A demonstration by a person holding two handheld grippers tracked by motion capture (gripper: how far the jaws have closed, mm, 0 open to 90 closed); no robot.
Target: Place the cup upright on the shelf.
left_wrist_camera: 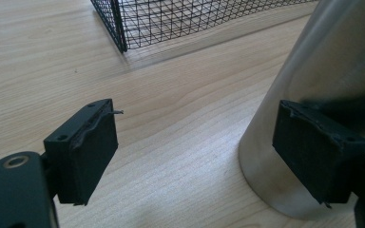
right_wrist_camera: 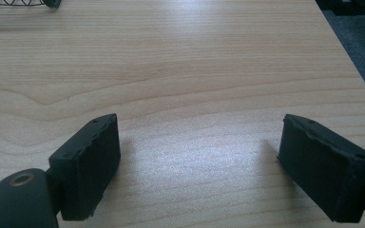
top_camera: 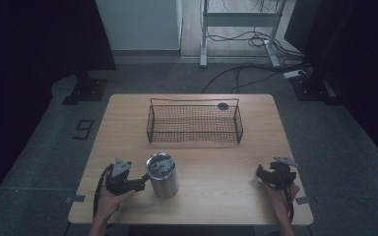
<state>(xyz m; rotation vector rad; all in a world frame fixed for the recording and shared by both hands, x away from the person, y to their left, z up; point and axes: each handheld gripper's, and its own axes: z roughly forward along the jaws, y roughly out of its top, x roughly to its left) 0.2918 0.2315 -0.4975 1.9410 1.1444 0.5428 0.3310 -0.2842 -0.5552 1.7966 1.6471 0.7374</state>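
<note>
Standing upright on the near left part of the bench [top_camera: 216,196], the steel tumbler [top_camera: 162,178] sits just in front of the left gripper [top_camera: 145,181], with the wire basket [top_camera: 194,101] well beyond it toward the far edge. It looks like a double-walled metal cup with a lid [top_camera: 160,164] on top, so I would judge it rigid, moderately heavy for its size, and not fragile. Its brushed wall is smooth and curved, though, and could slide or twist between flat pads. The best hold seems to be across the body, around mid-height or a little lower, with the pads square on opposite sides. A grip at the lid would risk it popping loose. In the left gripper view the jaws stand wide apart and hold nothing: the tumbler [left_wrist_camera: 323,71] rises behind the right-hand one and bare bench shows between them. Whether that jaw touches the wall I cannot tell. The left hand [top_camera: 110,199] lies low on the bench, forearm coming in from the near edge, with the gripper roughly level and aimed sideways at the tumbler's lower half. The right gripper [top_camera: 262,175] rests far off at the near right, its jaws also open over bare wood and angled toward the middle of the bench.
</note>
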